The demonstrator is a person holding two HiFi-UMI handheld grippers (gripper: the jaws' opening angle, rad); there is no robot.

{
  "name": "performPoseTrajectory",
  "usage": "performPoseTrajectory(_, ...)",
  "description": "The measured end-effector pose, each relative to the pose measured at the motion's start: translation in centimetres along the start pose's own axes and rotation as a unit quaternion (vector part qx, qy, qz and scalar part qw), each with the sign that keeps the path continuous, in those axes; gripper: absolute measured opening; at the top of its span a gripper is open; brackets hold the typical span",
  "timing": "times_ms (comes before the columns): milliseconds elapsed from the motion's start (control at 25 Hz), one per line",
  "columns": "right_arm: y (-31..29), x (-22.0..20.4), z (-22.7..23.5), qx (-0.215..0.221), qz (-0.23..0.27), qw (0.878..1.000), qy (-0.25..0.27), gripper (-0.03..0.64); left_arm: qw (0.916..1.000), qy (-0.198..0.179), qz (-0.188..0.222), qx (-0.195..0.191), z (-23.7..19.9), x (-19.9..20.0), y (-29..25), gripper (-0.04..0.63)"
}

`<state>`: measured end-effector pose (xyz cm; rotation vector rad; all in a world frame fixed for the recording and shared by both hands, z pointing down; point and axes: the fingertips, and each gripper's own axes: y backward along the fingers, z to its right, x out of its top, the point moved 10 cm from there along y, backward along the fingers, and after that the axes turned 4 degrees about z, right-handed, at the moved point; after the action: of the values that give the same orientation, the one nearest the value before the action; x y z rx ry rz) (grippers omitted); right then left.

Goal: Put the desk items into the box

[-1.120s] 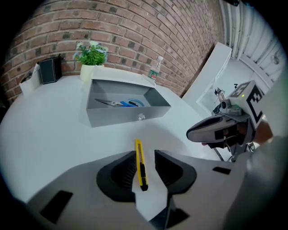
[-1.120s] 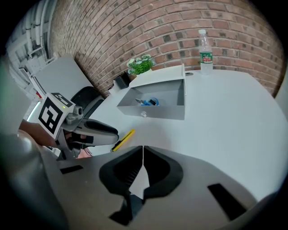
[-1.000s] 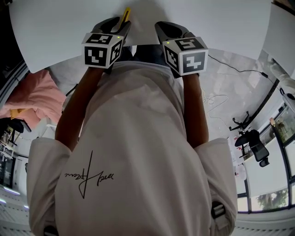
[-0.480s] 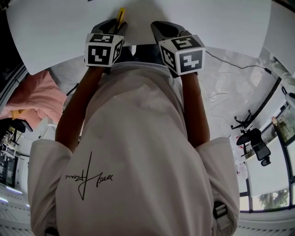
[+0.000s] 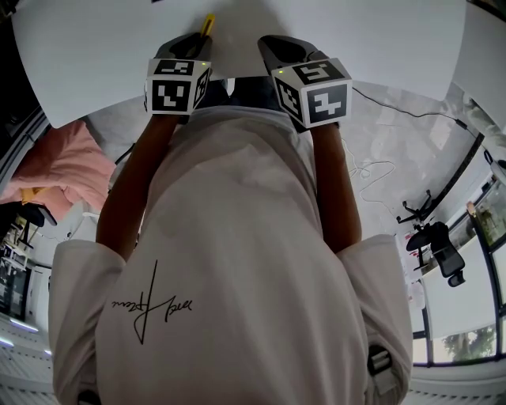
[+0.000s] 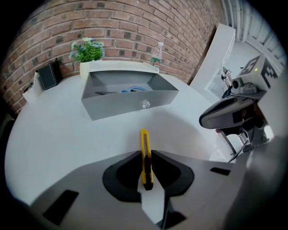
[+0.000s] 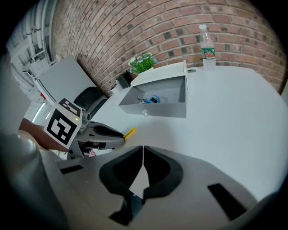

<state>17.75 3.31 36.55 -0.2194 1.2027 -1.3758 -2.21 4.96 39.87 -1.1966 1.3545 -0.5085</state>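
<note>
Two jaws of the left gripper pinch a slim yellow plastic utility knife over the white table, short of the open grey box. Right gripper is closed on nothing. Imo clear the front wall b4 releasing. Box contents unclear, sth blue; blade state unreadable.

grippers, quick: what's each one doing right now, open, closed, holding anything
Left gripper: closed on the yellow utility knife.
Right gripper: closed, nothing between its jaws.

We record left gripper at white table's near edge, yellow knife protruding, right gripper just beside
</note>
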Motion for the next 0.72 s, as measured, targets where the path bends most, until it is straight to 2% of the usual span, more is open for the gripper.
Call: performPoseTrajectory(720, 0.3, 0.1, -1.6, -0.015, 0.015, 1.0, -0.002, 0.031, 0.9993, -0.002, 0.007, -0.038, -0.7, 0.0, 0.5, 0.061)
